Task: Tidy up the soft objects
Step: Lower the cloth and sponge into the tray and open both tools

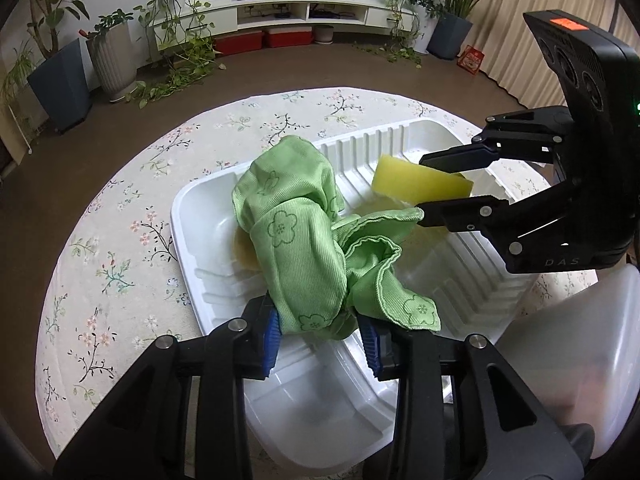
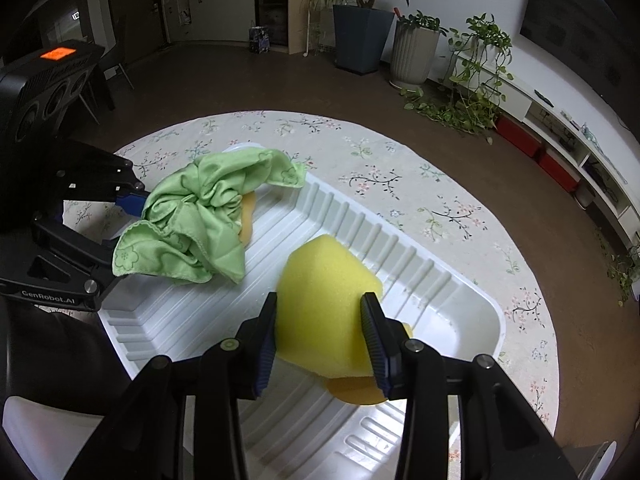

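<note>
1 crumpled ribbed green cloth (image 1: 298, 240), pinched by left gripper (image 1: 320, 338) | 1 porous yellow sponge (image 2: 324, 300), clamped by right gripper (image 2: 320, 344) | 1 ridged white plastic tray (image 2: 460, 304)

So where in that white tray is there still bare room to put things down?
The tray's end beyond the yellow sponge is bare, as is the ribbed floor between sponge and green cloth. The cloth's end is crowded, with another sponge beneath it.

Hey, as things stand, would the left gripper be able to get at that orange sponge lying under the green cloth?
Probably not yet. The left gripper is shut on the green cloth, which drapes over the orange sponge in the white tray, so its jaws are occupied.
</note>
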`<action>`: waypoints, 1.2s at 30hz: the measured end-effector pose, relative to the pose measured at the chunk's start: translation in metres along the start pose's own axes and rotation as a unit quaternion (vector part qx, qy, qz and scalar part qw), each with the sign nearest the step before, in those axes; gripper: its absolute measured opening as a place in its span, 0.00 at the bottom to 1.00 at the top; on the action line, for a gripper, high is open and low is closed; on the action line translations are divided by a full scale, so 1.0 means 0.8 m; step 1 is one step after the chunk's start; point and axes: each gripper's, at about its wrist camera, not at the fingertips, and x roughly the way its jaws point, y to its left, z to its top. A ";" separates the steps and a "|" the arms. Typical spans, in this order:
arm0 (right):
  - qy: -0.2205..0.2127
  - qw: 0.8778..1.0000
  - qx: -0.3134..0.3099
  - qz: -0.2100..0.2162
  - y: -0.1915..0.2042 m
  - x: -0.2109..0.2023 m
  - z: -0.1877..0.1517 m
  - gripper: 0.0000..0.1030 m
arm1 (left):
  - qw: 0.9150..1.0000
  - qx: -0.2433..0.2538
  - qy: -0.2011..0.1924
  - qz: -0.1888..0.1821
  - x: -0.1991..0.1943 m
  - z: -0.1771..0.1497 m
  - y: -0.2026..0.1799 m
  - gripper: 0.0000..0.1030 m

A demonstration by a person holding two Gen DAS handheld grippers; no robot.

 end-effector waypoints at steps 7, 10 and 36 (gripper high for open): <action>0.006 1.000 0.008 -0.003 -0.005 0.006 -0.005 0.42 | 1.000 -0.006 0.002 0.005 0.001 0.000 0.002 0.51; 0.005 1.000 0.008 -0.006 -0.006 0.004 -0.007 0.42 | 1.000 -0.008 0.007 0.007 0.004 -0.001 0.003 0.53; -0.049 0.997 0.058 -0.012 -0.033 -0.047 -0.024 0.78 | 0.998 -0.044 -0.040 0.011 -0.040 -0.015 0.022 1.00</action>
